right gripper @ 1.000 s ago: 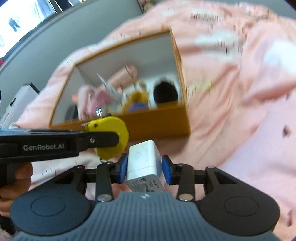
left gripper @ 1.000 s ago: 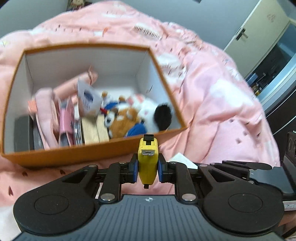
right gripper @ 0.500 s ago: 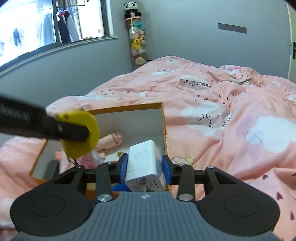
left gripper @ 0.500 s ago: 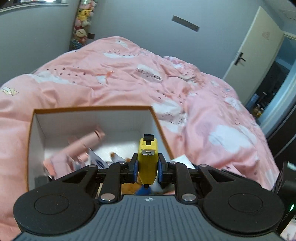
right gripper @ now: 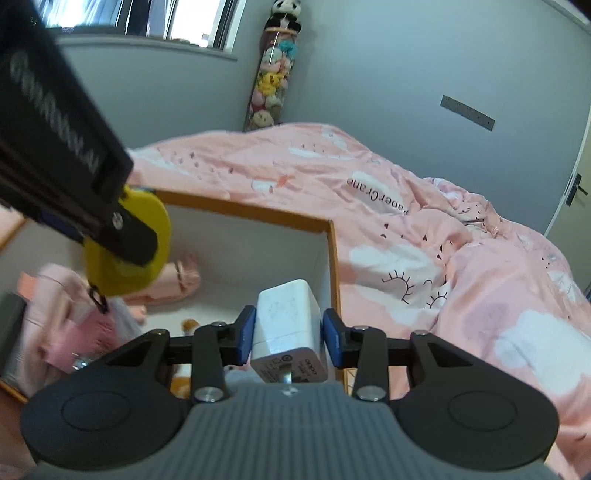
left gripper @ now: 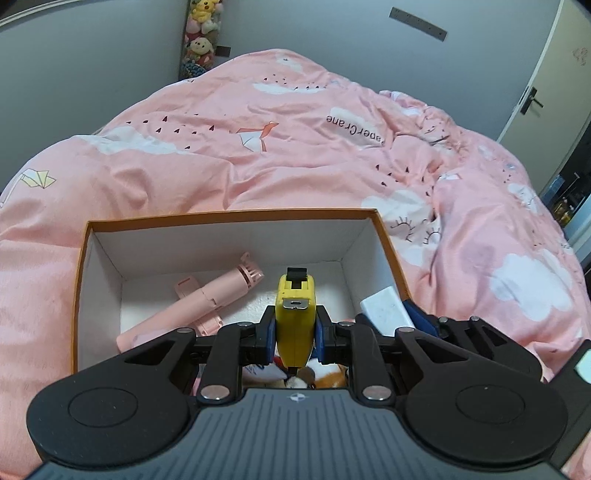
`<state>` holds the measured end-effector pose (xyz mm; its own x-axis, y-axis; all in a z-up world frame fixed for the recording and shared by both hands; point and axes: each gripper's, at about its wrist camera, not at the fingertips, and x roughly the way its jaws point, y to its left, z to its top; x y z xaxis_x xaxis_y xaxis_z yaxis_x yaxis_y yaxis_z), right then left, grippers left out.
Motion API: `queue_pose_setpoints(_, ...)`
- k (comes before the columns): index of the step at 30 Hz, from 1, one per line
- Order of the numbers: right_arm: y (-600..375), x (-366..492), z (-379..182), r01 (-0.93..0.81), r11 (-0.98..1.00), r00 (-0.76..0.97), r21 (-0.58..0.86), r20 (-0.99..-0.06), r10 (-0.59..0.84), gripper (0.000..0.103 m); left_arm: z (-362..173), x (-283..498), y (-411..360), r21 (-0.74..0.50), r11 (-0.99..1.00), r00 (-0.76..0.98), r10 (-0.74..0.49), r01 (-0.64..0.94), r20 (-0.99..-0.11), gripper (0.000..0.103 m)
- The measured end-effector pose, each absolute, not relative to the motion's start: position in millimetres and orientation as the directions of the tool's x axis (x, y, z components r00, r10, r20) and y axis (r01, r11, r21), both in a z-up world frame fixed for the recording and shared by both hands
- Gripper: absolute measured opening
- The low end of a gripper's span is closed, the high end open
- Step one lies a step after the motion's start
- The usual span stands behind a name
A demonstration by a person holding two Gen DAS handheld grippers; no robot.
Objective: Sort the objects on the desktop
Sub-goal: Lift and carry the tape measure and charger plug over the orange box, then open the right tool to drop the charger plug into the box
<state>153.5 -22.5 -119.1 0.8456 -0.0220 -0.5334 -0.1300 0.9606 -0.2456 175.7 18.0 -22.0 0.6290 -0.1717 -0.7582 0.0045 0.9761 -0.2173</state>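
Soft, even indoor light; a bright window [right gripper: 140,18] glares top left. Fisheye bending curves the edges. The right view's left side smears with motion blur.

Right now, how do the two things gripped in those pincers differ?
The tape measure in the left gripper is yellow, narrow, round-sided; the charger in the right gripper is white, blocky and wider, spreading its jaws further. Both are clamped above the orange box.
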Motion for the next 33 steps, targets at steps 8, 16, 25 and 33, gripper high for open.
queue_pose_setpoints(8, -20, 169, -133, -0.187, 0.945, 0.809, -0.269, -0.588, -0.008, 0.041, -36, 193, 8, -0.189, 0.982, 0.589, -0.147, -0.009, -0.795, 0.023)
queue_pose_setpoints(16, -7, 173, -145, -0.241, 0.900, 0.806, -0.363, -0.591, -0.022, 0.040, -48, 201, 5, -0.148, 0.989, 0.553, -0.113, -0.020, -0.826, 0.023)
queue_pose_setpoints(25, -7, 171, -144, -0.239, 0.892, 0.811, -0.384, -0.585, -0.034, 0.040, -49, 202, 9, -0.158, 0.987, 0.545, -0.115, -0.033, -0.830, 0.023)
queue_pose_setpoints(33, -8, 164, -140, -0.229, 0.889, 0.827, -0.397, -0.561, -0.037, 0.040, -53, 203, 11, -0.180, 0.983, 0.529, -0.137, -0.031, -0.838, 0.023)
